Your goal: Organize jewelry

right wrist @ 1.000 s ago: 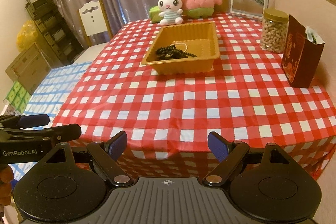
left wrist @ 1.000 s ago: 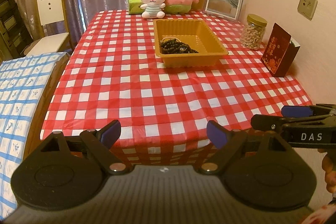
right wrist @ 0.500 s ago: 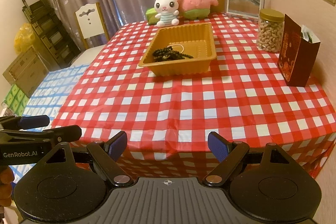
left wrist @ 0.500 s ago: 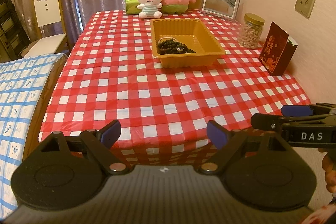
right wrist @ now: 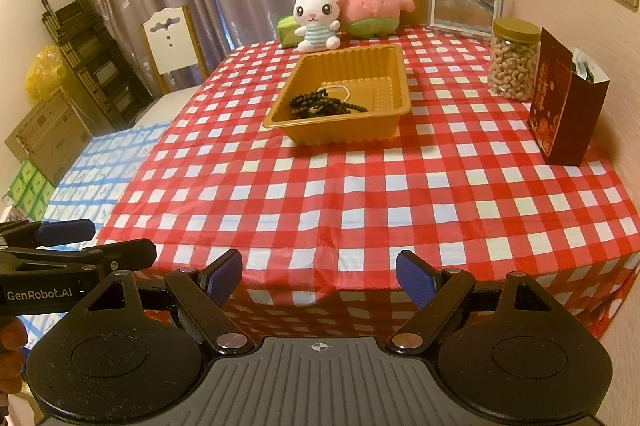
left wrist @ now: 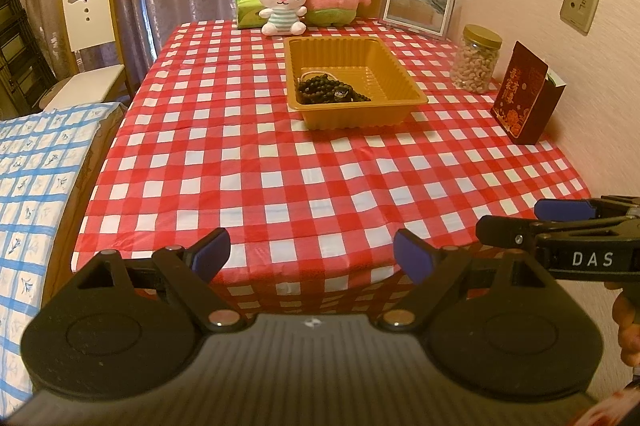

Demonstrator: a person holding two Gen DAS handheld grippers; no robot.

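Nothing moved; both grippers' fingers [left wrist: 210, 253] spread, empty; beads [left wrist: 326, 91] in tray [left wrist: 362, 118].

No visible change: left hand-held gripper [left wrist: 312, 256], right hand-held gripper [right wrist: 320, 274], beads [left wrist: 328, 91] unmoved.

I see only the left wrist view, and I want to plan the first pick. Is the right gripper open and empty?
Observer: Yes. The right gripper is open, with nothing between its pads.
Operator: Good. What is past the blue cloth, on the left side?
Observer: A cardboard box stands there, off the table.
Operator: Anything else near it?
Observer: A yellow bag, behind the box.
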